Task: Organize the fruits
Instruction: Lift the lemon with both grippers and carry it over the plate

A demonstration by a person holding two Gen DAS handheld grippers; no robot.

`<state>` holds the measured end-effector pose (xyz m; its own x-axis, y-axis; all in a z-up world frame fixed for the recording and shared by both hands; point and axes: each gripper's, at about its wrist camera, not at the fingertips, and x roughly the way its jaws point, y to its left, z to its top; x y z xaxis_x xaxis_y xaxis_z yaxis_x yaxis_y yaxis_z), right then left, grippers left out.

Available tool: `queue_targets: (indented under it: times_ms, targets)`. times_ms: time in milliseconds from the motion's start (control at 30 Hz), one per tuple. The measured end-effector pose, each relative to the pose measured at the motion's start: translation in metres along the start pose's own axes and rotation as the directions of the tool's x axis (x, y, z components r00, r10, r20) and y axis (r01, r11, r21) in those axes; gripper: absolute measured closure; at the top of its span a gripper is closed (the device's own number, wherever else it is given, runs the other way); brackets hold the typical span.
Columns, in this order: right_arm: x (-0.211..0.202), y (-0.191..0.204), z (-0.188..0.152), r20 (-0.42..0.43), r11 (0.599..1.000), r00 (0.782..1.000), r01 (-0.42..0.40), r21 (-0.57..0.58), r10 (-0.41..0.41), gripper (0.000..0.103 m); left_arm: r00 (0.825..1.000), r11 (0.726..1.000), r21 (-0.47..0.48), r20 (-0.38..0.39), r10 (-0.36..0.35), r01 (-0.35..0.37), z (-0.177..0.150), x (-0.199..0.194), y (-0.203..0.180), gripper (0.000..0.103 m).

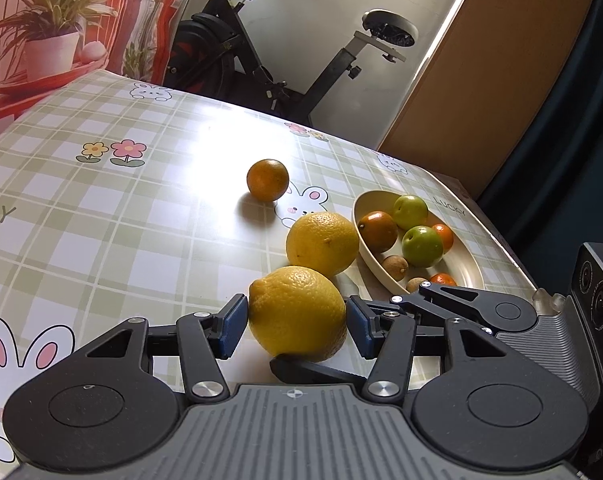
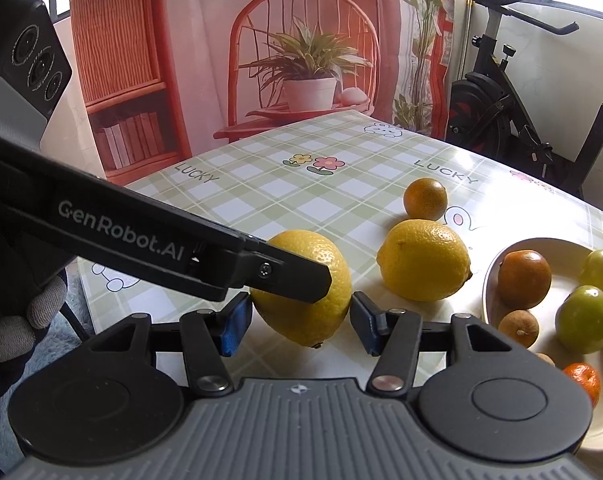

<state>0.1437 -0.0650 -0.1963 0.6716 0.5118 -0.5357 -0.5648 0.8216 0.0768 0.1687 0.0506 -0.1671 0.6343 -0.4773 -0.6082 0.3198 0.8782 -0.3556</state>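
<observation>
The table [image 1: 141, 220], under a green checked cloth with rabbits and flowers, spreads out ahead of both pairs of fingers; the left gripper [image 1: 297, 320] has its fingers spread to the width of the near lemon [image 1: 297, 314], with a blue pad against each side, pinching it; the right gripper [image 2: 301, 316] comes at the same lemon from the side, one finger to each flank and close to the skin, though I cannot tell whether its pads press; in the right wrist view a left finger lies across the lemon's front, and in the left wrist view a right finger lies below the fruit; a gloved hand [image 2: 13, 320] grips the left gripper's handle; the cream oval dish [image 1: 365, 204] sits ahead and to the right of the left gripper's fingers; a second lemon [image 1: 322, 243] lies just beyond the fingertips, beside the dish's rim; an orange [image 1: 268, 180] stands further ahead on the cloth, apart from it; in the dish lie a dark orange fruit [image 1: 377, 231], two green fruits [image 1: 421, 246], small tangerines [image 1: 443, 236] and small brown fruits [image 1: 394, 267].
</observation>
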Motion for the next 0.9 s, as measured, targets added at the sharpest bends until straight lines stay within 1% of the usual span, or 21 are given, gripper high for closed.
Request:
queue_targets:
  times_ms: [133, 267, 500, 733, 833, 900]
  targets:
    - [-0.011, -0.006, 0.002, 0.044, 1.000, 0.999, 0.009, 0.026, -0.010, 0.046, 1.000, 1.000, -0.006, 0.014, 0.001, -0.001, 0.007, -0.002, -0.009, 0.046]
    - [-0.023, -0.012, 0.001, 0.081, 0.999, 0.997, 0.013, 0.047, -0.016, 0.046, 1.000, 1.000, 0.012, 0.018, 0.000, 0.000, 0.011, -0.005, -0.020, 0.046]
    - [-0.043, -0.030, -0.007, 0.140, 0.994, 0.990, 0.014, 0.106, -0.029, 0.046, 1.000, 0.995, 0.094, 0.009, 0.014, -0.015, 0.017, -0.003, -0.047, 0.046]
    - [-0.066, -0.054, -0.015, 0.202, 0.985, 0.977, 0.034, 0.170, -0.069, 0.046, 1.000, 0.989, 0.148, -0.008, -0.003, 0.004, 0.030, 0.007, -0.075, 0.046]
    - [-0.075, -0.067, -0.020, 0.215, 0.978, 0.971, 0.058, 0.202, -0.102, 0.046, 1.000, 0.987, 0.158, -0.019, -0.020, 0.023, 0.036, 0.018, -0.088, 0.047]
    - [-0.083, -0.077, -0.024, 0.224, 0.971, 0.966, 0.082, 0.223, -0.133, 0.046, 0.999, 0.987, 0.154, -0.024, -0.046, 0.049, 0.041, 0.026, -0.097, 0.047]
